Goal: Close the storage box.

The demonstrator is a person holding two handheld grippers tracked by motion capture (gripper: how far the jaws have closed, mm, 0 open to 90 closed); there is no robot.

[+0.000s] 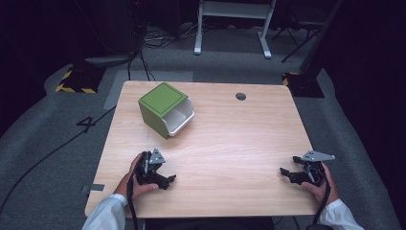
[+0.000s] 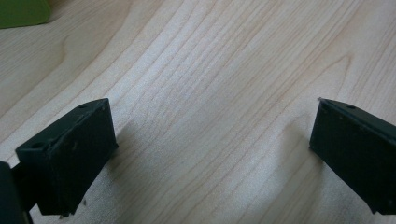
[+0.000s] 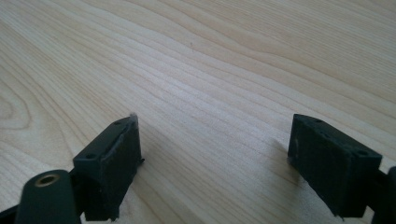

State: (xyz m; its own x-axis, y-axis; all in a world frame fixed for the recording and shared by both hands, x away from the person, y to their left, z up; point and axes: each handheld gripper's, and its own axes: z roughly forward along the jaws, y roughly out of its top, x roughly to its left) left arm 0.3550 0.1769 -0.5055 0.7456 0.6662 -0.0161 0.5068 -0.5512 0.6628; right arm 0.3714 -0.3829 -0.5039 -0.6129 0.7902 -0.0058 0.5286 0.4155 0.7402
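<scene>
A green box with a white drawer pulled partly out [image 1: 166,109] stands at the back left of the wooden table [image 1: 225,139]; its green corner [image 2: 21,11] shows at the top left of the left gripper view. My left gripper [image 1: 168,179] rests near the front left edge, held in a hand, its jaws wide apart [image 2: 212,149] over bare wood. Near the front right edge lies my right gripper [image 1: 283,173], also open [image 3: 215,163], nothing between its fingers.
A round cable hole [image 1: 241,96] sits in the table's back right. Beyond the table are grey carpet, white desk legs [image 1: 232,28], floor cables and yellow-black striped bases [image 1: 76,84].
</scene>
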